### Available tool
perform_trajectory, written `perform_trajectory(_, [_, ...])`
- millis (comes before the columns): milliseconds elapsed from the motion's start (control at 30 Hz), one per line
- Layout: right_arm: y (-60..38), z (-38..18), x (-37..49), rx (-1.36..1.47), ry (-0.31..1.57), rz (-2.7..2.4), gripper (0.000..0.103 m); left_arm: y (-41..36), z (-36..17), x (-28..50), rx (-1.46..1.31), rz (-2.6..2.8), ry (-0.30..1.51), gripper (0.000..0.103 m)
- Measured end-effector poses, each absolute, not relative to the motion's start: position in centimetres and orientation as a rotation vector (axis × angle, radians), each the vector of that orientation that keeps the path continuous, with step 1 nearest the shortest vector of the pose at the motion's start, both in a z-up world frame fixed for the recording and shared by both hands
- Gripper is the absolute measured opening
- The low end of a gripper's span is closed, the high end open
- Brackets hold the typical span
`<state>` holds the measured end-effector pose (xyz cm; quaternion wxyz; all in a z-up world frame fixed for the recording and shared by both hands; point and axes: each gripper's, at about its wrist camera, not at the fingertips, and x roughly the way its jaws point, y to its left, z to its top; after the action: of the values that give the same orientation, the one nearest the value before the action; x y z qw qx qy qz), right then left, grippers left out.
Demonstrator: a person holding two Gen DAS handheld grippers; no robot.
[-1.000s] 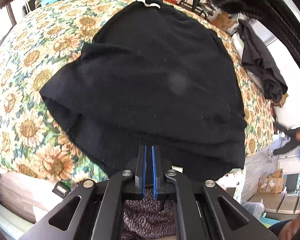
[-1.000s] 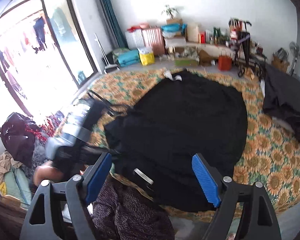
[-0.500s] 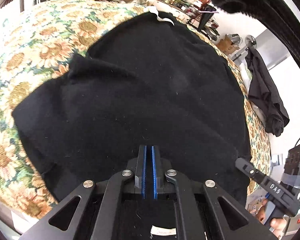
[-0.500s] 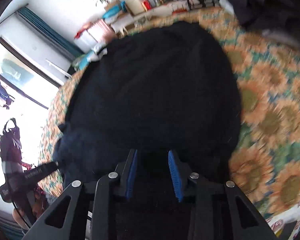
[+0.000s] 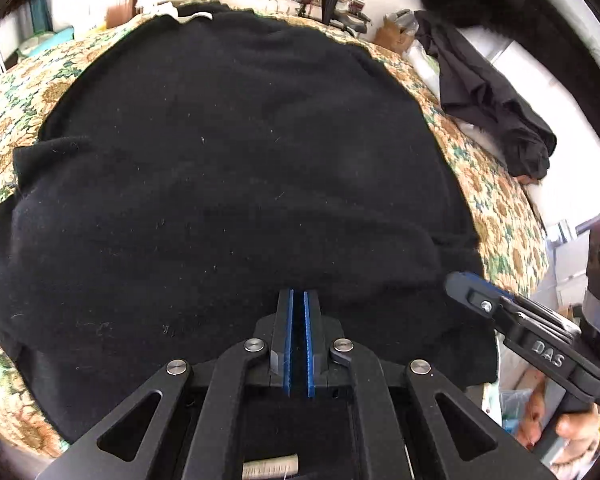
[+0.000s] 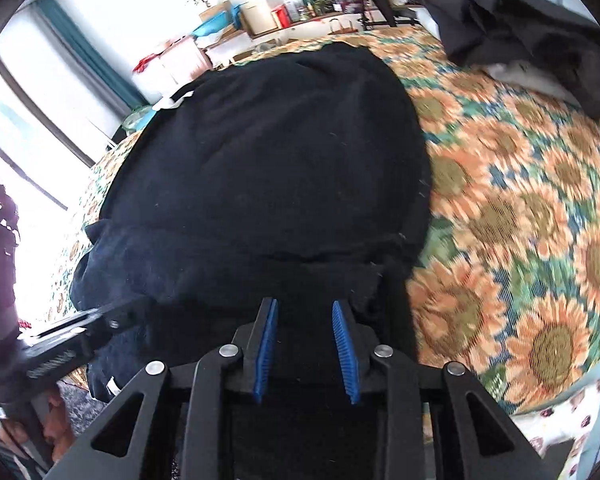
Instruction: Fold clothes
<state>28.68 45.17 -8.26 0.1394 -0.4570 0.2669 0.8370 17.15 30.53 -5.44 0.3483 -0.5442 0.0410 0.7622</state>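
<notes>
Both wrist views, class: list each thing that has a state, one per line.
Black garment: spread flat on the sunflower bedspread.
Left tongs: shut on the garment's near edge.
Right tongs: closing, near edge between them.
Second dark garment: crumpled in a heap.

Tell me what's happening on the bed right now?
A person is folding a black garment spread on the sunflower bedspread. The left claw is shut on its near edge. The right claw sits over the same edge further along, closing with cloth between its pads. A second dark garment lies aside, untouched.
</notes>
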Motion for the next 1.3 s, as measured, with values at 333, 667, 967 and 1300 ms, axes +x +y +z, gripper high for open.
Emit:
perform_trajectory(333, [46.1, -5.8, 34.4, -1.16, 0.915, 2.397, 0.057, 26.3, -3.4, 17.6, -1.38, 2.009, -0.037, 0.005])
perform_trajectory(667, [47.1, -10.4, 39.2, -1.236, 1.238, 2.25, 0.064, 28.3, -3.7, 24.4, -1.152, 1.979, 0.095, 0.059])
perform_trajectory(967, [47.0, -10.7, 39.1, -1.215, 1.33, 2.369, 0.027, 31.2, -4.0, 30.5, -0.912, 1.927, 0.308, 0.061])
perform_trajectory(1300, [47.6, -8.3, 39.4, -1.132, 1.434, 2.489, 0.023, 33.9, -5.8, 39.0, -0.525, 1.869, 0.716, 0.062])
